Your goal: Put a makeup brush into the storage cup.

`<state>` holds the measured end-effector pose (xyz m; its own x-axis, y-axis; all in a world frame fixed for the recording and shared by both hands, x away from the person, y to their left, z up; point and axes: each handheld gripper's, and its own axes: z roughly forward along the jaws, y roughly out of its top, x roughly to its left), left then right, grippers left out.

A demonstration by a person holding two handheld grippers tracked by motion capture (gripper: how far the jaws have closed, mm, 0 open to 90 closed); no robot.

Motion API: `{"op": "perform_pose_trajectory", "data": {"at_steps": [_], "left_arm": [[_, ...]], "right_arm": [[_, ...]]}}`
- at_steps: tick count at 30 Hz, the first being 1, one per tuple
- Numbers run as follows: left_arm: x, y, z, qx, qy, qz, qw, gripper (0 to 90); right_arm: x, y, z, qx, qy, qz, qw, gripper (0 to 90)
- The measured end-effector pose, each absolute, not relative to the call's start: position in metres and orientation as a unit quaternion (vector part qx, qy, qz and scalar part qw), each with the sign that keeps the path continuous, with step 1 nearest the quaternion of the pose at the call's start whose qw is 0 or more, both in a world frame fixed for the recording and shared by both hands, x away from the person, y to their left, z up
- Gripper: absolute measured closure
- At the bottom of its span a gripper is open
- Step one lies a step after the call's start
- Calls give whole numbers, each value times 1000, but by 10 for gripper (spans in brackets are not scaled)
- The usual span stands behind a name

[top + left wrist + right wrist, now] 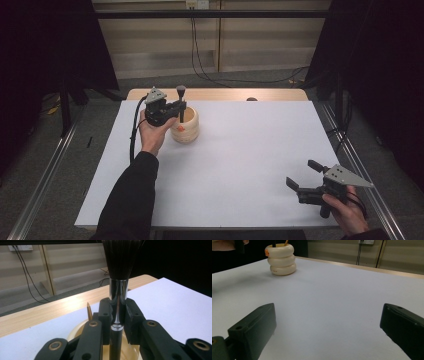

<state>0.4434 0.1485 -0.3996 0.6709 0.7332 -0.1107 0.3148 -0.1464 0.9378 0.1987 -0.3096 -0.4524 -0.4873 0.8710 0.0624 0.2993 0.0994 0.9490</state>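
The white table [240, 165] spreads out in front of me, with a strip of bare wood [220, 94] along its far edge. Beyond it, a pale panelled wall [160, 45] has black cables [197, 50] hanging down it to the grey floor [50, 165].

On the far left part of the table stands the cream holder [186, 131], a stack of three rounded rings with a small orange patch on its side. From my right gripper's view the holder [280, 260] sits well away at the far end of the white surface, with thin stems poking up from its mouth.

My left gripper [176, 108] is just above the holder, level, with my left hand [152, 132] around its body. Its jaws are clamped on the brush [117, 305], gripping the shiny metal collar just below the dark bristles. The brush stands upright with its bristles on top, and its dark handle runs down into the holder's mouth. Beside it a thin golden stick [88, 311] rises out of the holder.

My right gripper [305, 175] rests low at the near right corner of the table, well apart from the holder. Its jaws stand wide apart with nothing but bare tabletop between them.
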Motion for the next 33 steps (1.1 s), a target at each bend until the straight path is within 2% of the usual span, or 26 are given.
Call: {"op": "perform_pose_trajectory", "data": {"at_steps": [16, 21, 27, 33], "left_arm": [[442, 149, -405, 733, 369, 193, 538, 769], [442, 149, -406, 736, 366, 196, 534, 723], [441, 148, -406, 730, 371, 199, 538, 625], [442, 150, -407, 729, 373, 203, 538, 460]], "right_arm": [[199, -309, -453, 426, 689, 518, 275, 1], [199, -309, -453, 427, 690, 515, 274, 1], [199, -309, -453, 428, 688, 517, 275, 1], [199, -309, -453, 427, 689, 517, 276, 1]]}}
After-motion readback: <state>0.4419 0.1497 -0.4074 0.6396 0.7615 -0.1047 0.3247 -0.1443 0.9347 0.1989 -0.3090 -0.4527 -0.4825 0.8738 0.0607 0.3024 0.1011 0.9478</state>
